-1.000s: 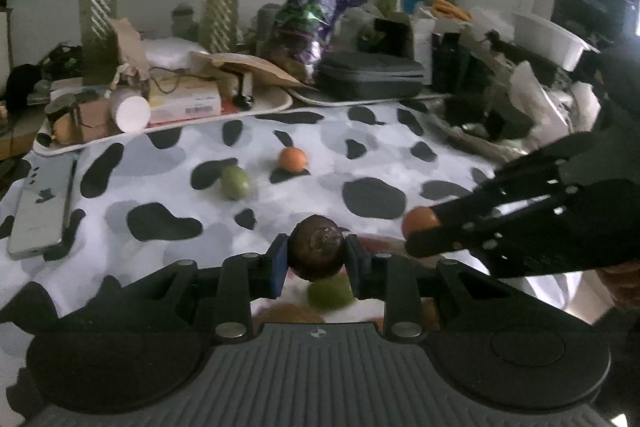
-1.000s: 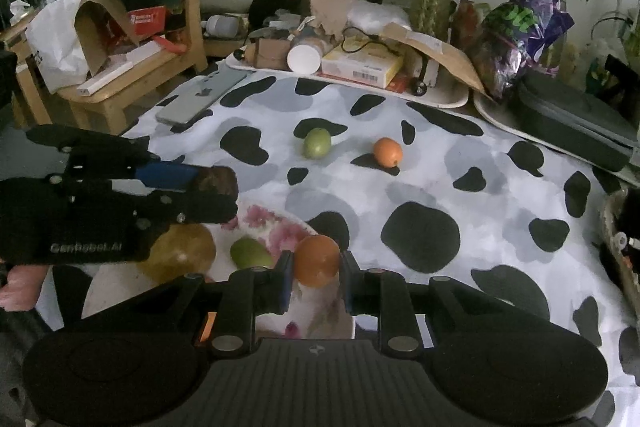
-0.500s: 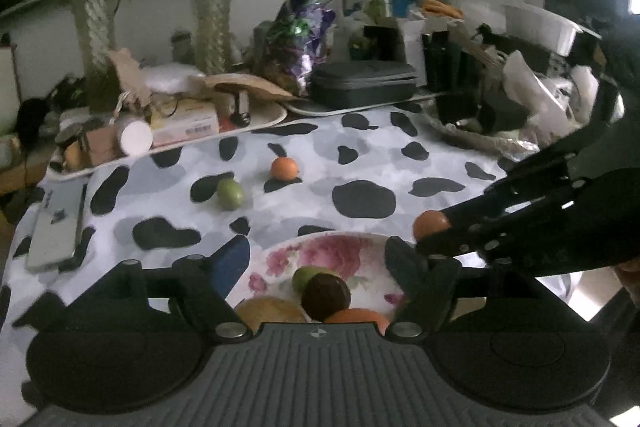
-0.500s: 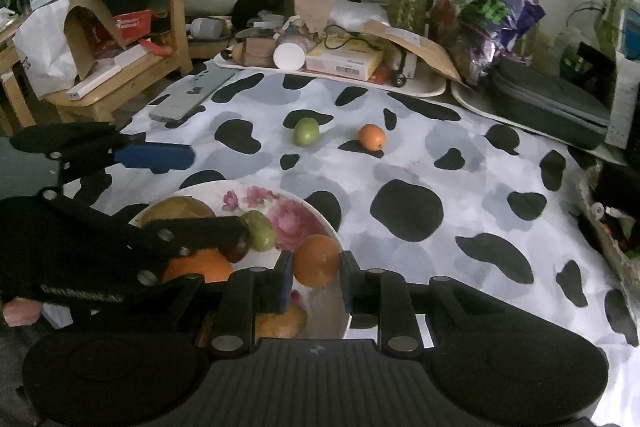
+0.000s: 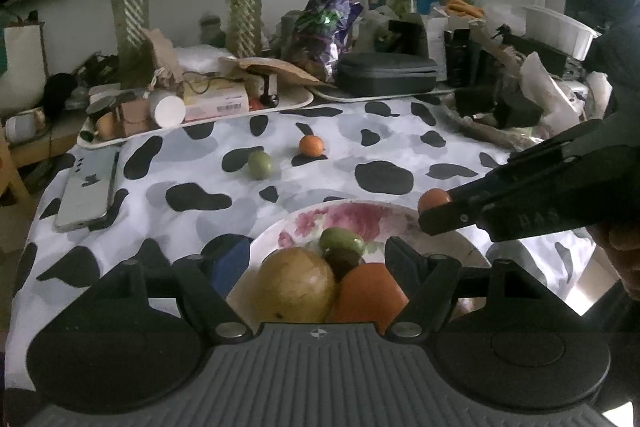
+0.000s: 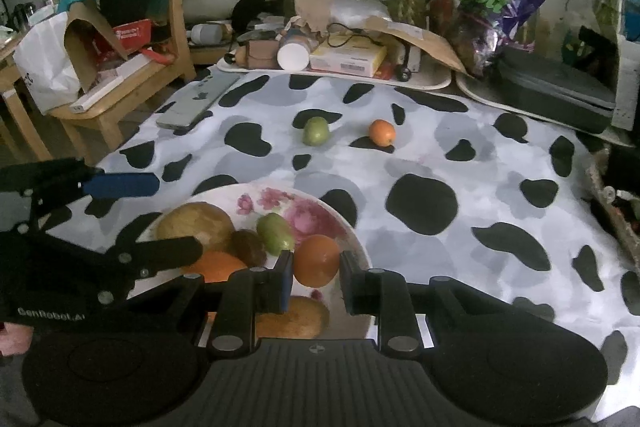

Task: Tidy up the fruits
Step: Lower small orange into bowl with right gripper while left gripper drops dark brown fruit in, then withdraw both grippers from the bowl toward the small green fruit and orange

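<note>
Orange over the plate, left claw empty

The right claw [image 6: 316,269] is clamped on a small orange [image 6: 317,265] above the floral plate [image 6: 344,223]'s 4 o'clock rim; the left claw [image 5: 316,259] gapes apart, empty. Let go here, the smooth round fruit could roll off the crowded plate onto the counter [image 6: 460,163]. A green fruit [image 6: 316,131] and another orange [image 6: 382,132] wait at 12 o'clock.
</note>
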Tool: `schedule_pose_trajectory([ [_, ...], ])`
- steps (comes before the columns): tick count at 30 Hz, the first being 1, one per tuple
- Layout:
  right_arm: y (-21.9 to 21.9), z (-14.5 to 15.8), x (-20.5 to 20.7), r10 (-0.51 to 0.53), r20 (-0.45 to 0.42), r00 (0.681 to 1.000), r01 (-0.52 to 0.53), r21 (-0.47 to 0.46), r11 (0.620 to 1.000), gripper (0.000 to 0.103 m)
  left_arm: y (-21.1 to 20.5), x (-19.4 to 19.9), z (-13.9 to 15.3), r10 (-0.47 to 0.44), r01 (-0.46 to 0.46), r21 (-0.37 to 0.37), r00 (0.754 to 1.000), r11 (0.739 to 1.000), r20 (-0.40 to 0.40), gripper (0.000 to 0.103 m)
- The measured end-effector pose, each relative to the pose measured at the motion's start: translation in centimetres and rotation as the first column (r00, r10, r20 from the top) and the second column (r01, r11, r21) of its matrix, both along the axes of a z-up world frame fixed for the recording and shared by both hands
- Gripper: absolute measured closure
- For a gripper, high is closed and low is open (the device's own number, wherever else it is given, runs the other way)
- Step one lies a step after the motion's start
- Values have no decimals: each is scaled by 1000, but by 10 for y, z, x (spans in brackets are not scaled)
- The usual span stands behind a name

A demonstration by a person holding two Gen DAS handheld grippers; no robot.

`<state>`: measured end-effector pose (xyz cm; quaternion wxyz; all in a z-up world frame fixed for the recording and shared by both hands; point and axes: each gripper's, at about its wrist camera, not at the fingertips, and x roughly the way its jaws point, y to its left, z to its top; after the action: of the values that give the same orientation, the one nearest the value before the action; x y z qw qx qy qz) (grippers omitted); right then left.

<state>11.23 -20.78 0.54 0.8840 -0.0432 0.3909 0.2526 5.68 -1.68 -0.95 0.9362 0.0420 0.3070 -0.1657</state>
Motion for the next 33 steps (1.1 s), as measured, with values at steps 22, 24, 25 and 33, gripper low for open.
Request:
schedule_pose_trajectory([
  [22,-2,7,-35,-18,50,999,19,-3,1000,3,11,-29,3,42,-43,-12,999,999,-22,30],
  [24,-4,7,-38,-39,44,998,39,-5,999,0,10,-30,2,49,-49,-5,999,999,-24,30],
  [25,-5,6,-39,-50,41,998,50,-9,999,0,10,-31,2,49,-49,-4,998,999,-25,30],
  [33,-11,2,-39,-112,21,994,112,-39,993,0,7,-34,0,47,-46,15,999,999,-27,30],
])
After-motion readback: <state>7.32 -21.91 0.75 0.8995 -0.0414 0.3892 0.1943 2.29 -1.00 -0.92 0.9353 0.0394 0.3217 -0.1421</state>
